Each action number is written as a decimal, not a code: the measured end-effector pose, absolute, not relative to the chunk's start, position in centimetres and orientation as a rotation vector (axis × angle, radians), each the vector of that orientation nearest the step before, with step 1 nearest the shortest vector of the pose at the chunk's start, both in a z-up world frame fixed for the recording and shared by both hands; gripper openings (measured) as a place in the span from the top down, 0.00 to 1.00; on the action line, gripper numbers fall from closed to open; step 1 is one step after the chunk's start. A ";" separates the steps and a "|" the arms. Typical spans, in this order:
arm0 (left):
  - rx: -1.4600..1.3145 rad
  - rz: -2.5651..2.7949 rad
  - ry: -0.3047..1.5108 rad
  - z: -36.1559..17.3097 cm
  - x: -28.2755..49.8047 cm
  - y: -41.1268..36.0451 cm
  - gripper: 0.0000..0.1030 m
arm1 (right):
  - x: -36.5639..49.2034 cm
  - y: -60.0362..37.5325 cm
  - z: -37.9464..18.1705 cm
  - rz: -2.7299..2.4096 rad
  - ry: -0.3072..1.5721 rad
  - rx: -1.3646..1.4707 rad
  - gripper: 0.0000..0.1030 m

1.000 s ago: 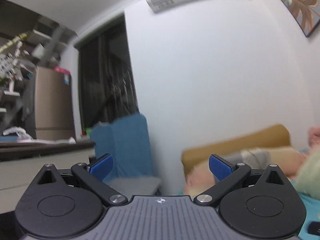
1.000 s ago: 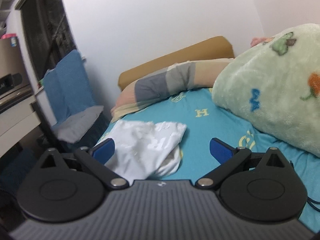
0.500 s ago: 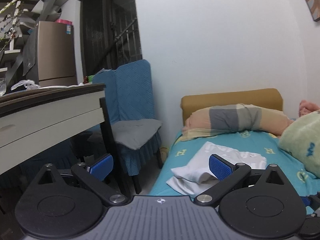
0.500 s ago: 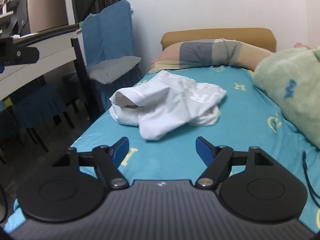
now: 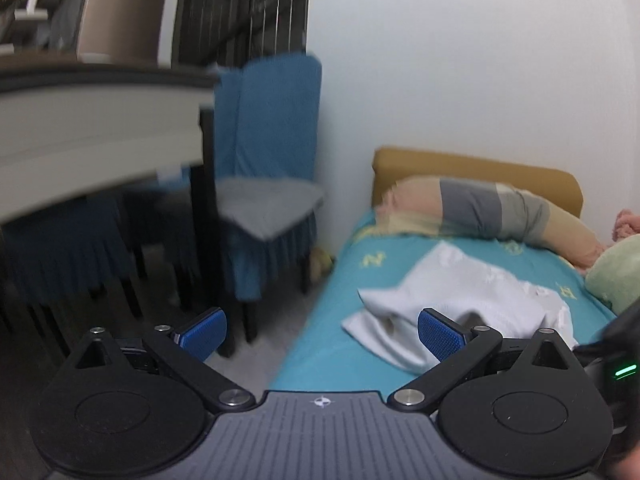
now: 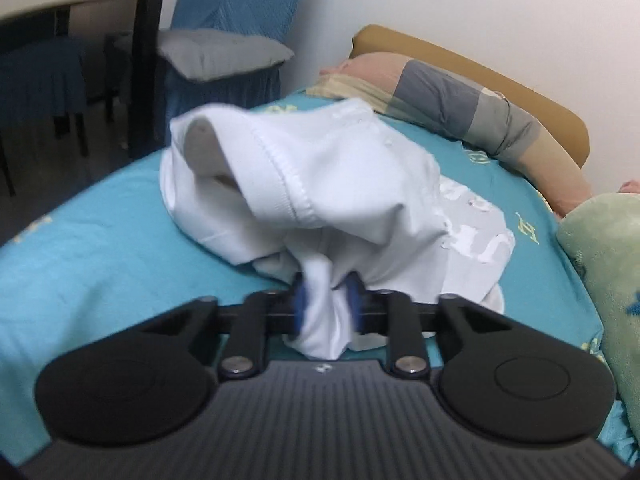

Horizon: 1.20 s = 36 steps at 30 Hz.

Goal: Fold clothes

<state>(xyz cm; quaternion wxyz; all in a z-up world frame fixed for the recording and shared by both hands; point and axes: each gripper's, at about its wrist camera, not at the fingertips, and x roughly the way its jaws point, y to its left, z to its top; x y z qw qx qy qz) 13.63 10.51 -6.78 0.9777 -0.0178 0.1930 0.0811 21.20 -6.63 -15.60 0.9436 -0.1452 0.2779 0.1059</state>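
A crumpled white garment [image 6: 320, 184] with pale lettering lies on the teal bedsheet [image 6: 88, 240]. My right gripper [image 6: 327, 300] is shut on a bunched fold at the garment's near edge, and the cloth fills the gap between its blue pads. In the left wrist view the same garment [image 5: 472, 292] lies ahead and to the right. My left gripper [image 5: 322, 330] is open and empty, over the bed's left edge, short of the garment.
A striped pillow [image 6: 460, 100] lies against the tan headboard [image 5: 480, 168]. A green plush blanket [image 6: 600, 264] sits at the right. A blue-covered chair [image 5: 264, 184] and a table [image 5: 92, 120] stand left of the bed.
My right gripper moved forward to the garment and shut on its near fold. My left gripper dropped lower and nearer the bed, still open.
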 end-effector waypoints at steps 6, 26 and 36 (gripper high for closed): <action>-0.024 0.090 0.416 -8.5 14.5 10.0 0.00 | 16.5 -10.9 -9.9 0.174 0.469 -0.271 0.90; 0.260 -0.270 0.365 -8.9 5.8 -3.4 0.00 | 3.7 -24.1 -1.9 0.145 0.364 0.140 0.90; 0.277 -0.078 0.243 -11.4 10.7 -9.4 0.00 | 3.5 -25.8 -3.6 0.205 0.328 0.253 0.90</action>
